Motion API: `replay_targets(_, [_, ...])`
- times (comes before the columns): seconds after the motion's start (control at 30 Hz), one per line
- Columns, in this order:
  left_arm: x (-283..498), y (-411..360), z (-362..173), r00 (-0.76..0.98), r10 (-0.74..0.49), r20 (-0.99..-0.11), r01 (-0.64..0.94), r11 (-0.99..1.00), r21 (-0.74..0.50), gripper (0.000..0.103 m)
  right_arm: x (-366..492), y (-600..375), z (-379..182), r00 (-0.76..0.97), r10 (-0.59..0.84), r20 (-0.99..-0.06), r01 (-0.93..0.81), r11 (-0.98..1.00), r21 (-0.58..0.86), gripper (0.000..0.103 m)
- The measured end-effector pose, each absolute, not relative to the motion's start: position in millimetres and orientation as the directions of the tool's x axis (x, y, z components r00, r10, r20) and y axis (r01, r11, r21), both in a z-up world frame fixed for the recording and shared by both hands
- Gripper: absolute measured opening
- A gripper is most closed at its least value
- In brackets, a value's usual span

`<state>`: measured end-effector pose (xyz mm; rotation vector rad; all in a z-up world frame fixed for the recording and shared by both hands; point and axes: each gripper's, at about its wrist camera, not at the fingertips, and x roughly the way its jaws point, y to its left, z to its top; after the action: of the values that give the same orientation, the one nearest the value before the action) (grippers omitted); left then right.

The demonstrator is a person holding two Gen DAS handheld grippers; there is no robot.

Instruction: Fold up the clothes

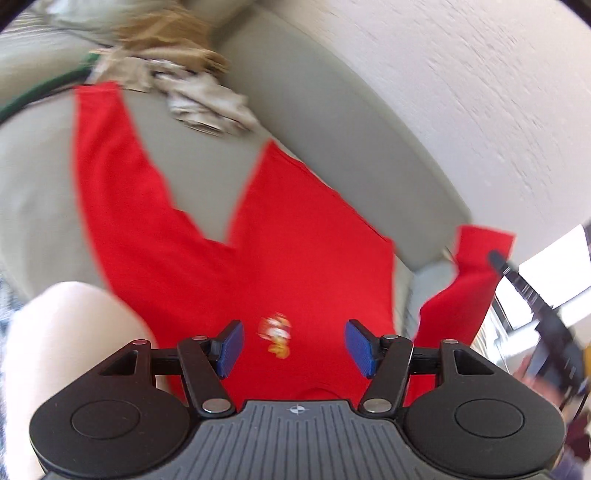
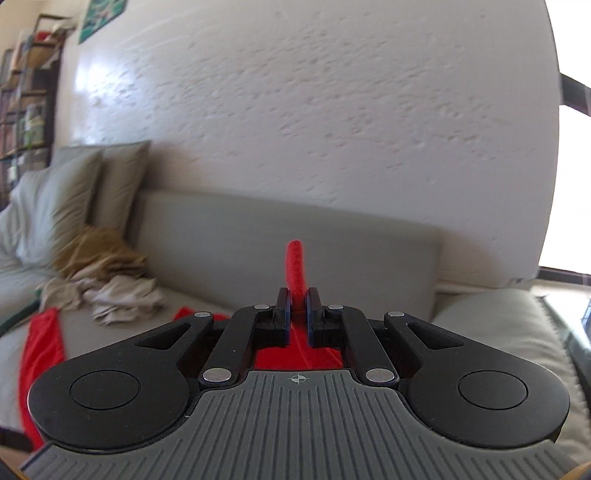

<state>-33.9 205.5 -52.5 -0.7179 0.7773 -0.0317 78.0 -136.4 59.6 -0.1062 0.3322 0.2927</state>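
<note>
The right gripper (image 2: 296, 308) is pinching a red cotton shirt's (image 1: 295, 266) sleeve at twelve o'clock while the open, empty left gripper (image 1: 294, 343) is hovering over its chest.

No words, brand names or numbers can be read in either view. The only marks are small ones. A white crosshair sign (image 1: 295, 410) stands on the grey ribbed body of the left gripper (image 1: 294, 347), and the same crosshair sign (image 2: 297, 379) stands on the body of the right gripper (image 2: 297, 308). The red garment (image 1: 303, 236) bears a small cartoon print (image 1: 276, 336), too blurred to make out. A framed picture (image 2: 104, 16) on the wall shows no legible lettering.
</note>
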Motion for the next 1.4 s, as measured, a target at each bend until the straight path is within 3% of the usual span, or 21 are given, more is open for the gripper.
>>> replay_targets(0.07, [-44.2,219.3,-54.3,0.731,-0.248,-0.635,-0.265,0.755,-0.599,0.059,58.1,-91.3,27.5,0.838,0.364,-0.406,-0.4,0.917,-0.002,0.008])
replay_targets(0.13, [-49.1,225.7,-57.5,0.727,-0.246,-0.642,-0.288,0.74,-0.609,0.059,49.7,-48.1,-9.3,0.707,0.446,-0.55,-0.499,0.865,0.06,0.016])
replay_targets(0.2, [-54.0,232.2,-60.6,0.721,-0.244,-0.648,-0.31,0.723,-0.617,0.059,45.9,-21.4,-40.3,0.538,0.474,-0.697,-0.574,0.811,0.109,0.047])
replay_targets(0.23, [-55.6,234.0,-62.9,0.719,-0.247,-0.65,-0.315,0.718,-0.621,0.059,40.0,-16.6,-50.5,0.477,0.476,-0.739,-0.605,0.787,0.116,0.049])
replay_targets(0.33, [-51.6,230.8,-73.4,0.7,-0.269,-0.662,-0.313,0.717,-0.623,0.059,16.2,-27.3,-49.6,0.437,0.487,-0.756,-0.639,0.76,0.12,0.056])
replay_targets(0.4, [-41.4,222.4,-83.6,0.674,-0.295,-0.677,-0.304,0.724,-0.619,0.059,11.1,-62.7,-39.1,0.445,0.493,-0.747,-0.574,0.798,0.185,0.067])
replay_targets(0.47, [-30.1,214.6,-94.2,0.651,-0.322,-0.687,-0.299,0.724,-0.622,0.058,6.5,-98.7,-29.7,0.457,0.5,-0.735,-0.5,0.828,0.253,0.067])
replay_targets(0.63, [5.0,198.8,-122.6,0.614,-0.393,-0.684,-0.326,0.663,-0.674,0.043,4.6,-191.7,-36.9,0.555,0.486,-0.675,-0.22,0.869,0.444,0.06])
replay_targets(0.8, [19.3,180.9,-138.0,0.619,-0.415,-0.667,-0.367,0.598,-0.713,0.042,-2.6,-251.3,-67.3,0.596,0.475,-0.647,0.027,0.794,0.608,0.057])
replay_targets(1.4, [36.2,175.0,-178.0,0.678,-0.381,-0.629,-0.512,0.37,-0.775,0.041,1.9,-280.5,-103.1,0.621,0.48,-0.619,0.119,0.723,0.68,0.057])
